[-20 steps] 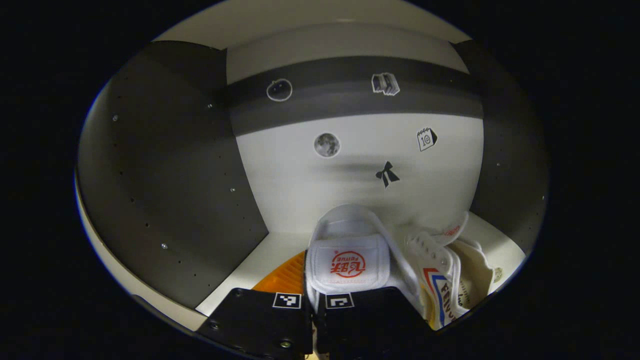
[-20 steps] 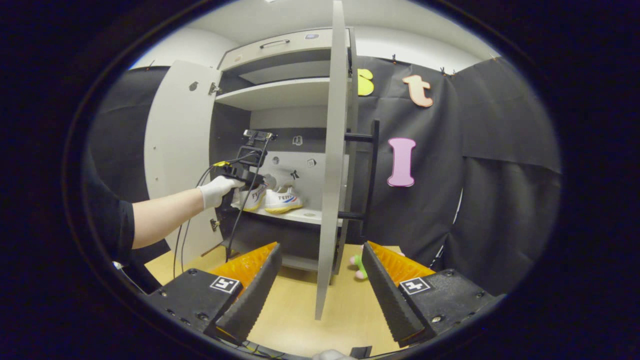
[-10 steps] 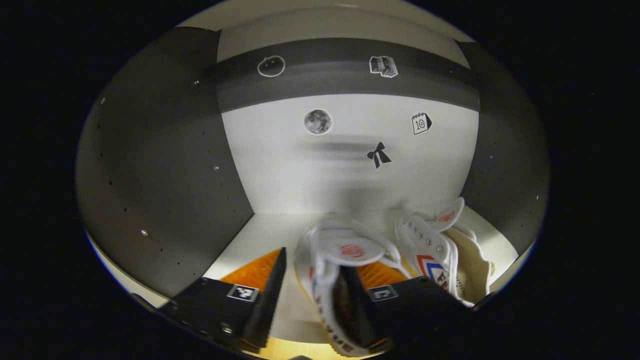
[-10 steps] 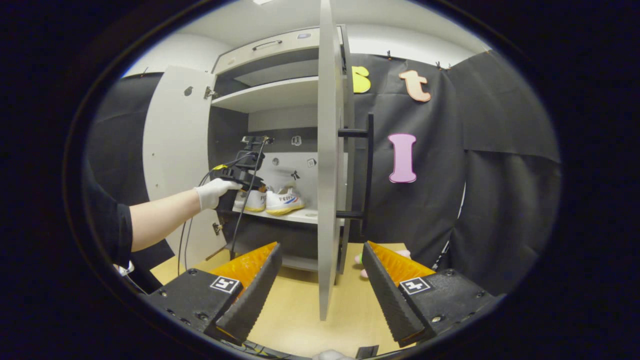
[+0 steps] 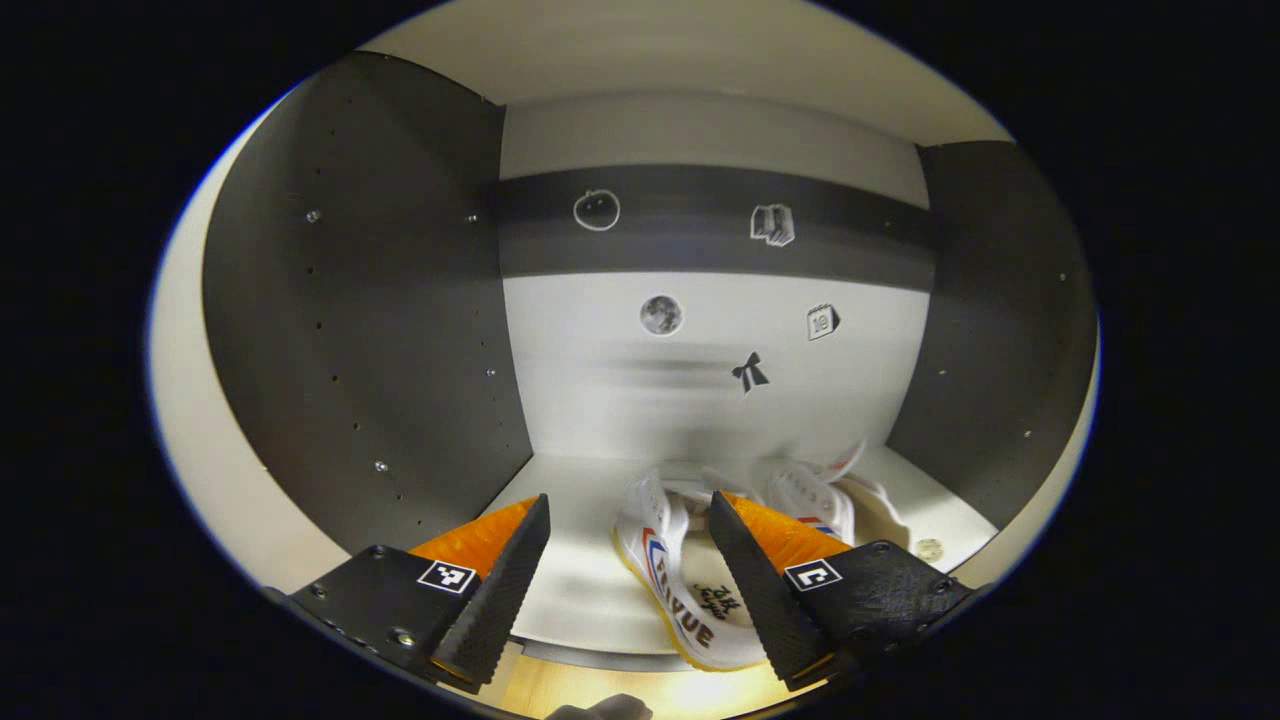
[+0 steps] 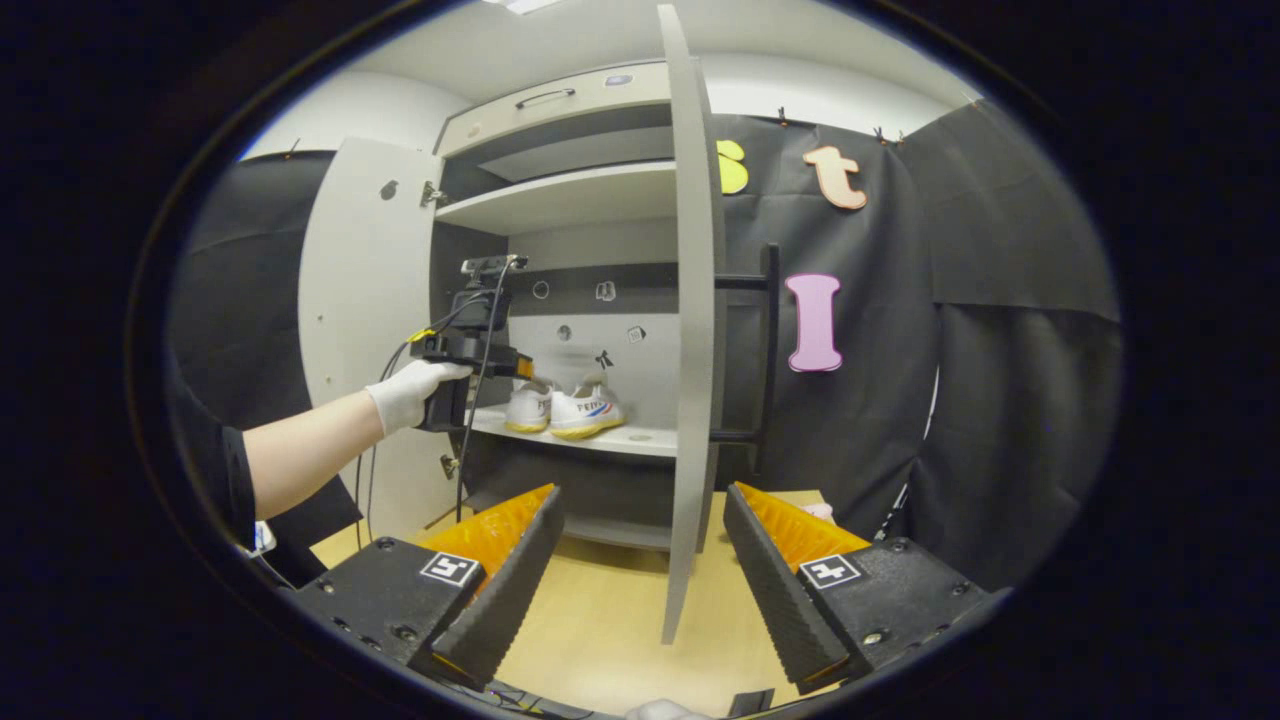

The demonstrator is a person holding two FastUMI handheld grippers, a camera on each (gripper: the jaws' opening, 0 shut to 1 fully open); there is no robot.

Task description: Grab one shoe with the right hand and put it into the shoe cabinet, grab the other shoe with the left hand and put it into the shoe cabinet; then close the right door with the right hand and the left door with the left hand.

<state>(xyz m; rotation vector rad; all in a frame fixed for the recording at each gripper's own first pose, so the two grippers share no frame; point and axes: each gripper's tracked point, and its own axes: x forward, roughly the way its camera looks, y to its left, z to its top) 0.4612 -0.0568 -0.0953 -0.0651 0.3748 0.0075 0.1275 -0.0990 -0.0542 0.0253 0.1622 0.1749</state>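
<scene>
Two white canvas sneakers are sitting side by side on the middle shelf of the shoe cabinet: the left sneaker is lying with its long axis running front to back, heel toward the shelf's front edge, and the right sneaker is resting just beside it, deeper in. In the left gripper view, the left tongs are standing open and empty, the near sneaker showing between their fingers without either finger pressing on it. In the right gripper view, the gloved hand is holding those tongs at the shelf's front, just beside the pair. The right tongs are also gaping open and holding nothing, well back from the cabinet. Both shoes appear placed, so the two doors are what is left. The right door is standing edge-on straight ahead of the right tongs, its vertical bar handle on the far face to their right, so the right hand is nearer to it. The left door is swung wide open beside the left arm.
</scene>
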